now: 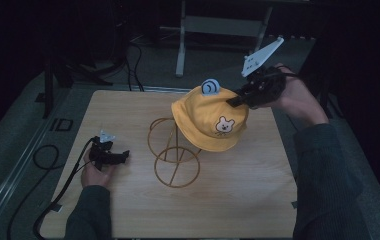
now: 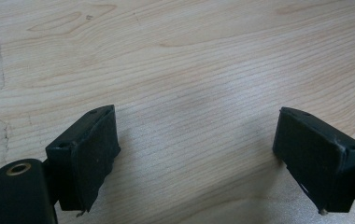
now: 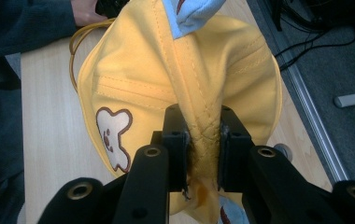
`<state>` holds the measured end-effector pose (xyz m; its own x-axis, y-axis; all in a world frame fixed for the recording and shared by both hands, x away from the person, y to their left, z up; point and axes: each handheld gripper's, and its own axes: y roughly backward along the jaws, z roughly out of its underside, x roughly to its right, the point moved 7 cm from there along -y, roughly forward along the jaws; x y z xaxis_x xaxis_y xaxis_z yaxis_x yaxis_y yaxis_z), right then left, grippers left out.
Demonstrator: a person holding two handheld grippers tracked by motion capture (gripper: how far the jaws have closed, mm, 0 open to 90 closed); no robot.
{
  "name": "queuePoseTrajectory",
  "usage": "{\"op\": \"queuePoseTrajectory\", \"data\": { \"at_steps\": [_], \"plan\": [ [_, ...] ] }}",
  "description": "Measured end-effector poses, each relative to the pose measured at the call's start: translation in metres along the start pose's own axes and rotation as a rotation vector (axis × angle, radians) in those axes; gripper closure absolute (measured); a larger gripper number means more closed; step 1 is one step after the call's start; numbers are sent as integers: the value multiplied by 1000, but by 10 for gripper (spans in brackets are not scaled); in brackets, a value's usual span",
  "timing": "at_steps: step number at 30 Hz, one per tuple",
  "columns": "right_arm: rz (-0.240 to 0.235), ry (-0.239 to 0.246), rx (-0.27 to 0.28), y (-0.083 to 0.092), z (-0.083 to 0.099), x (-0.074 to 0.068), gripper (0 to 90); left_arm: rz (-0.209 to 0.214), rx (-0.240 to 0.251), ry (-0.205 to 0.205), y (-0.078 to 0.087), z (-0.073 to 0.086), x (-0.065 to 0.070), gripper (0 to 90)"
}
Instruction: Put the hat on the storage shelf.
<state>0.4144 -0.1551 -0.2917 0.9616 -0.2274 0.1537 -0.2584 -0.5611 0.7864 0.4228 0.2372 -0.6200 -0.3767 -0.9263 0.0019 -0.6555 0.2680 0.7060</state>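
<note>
Right gripper fingers pinched fold of yellow hat at crown seam. Hat sat atop gold wire stand mid-counter, bear patch facing person, blue ear on top. Left gripper fingers spread wide, empty, resting low over bare wood, well apart from stand. Likely step: lifting or seating hat. Advice: move straight up, slowly; brim could snag wire, light stand might tip; free gripper could steady base.

A light wooden table with visible grain fills the lower centre of the high view. A gold wire stand rests on it at mid-frame. The left gripper sits low at the table's left side.
</note>
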Motion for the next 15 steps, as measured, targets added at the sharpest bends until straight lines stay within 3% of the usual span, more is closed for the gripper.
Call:
{"op": "queuePoseTrajectory", "data": {
  "at_steps": [15],
  "plan": [
    [7, 30, -59, -8, -20, -3, 769, 2, 0, -2, 0, 0, 0, 140]
  ]
}}
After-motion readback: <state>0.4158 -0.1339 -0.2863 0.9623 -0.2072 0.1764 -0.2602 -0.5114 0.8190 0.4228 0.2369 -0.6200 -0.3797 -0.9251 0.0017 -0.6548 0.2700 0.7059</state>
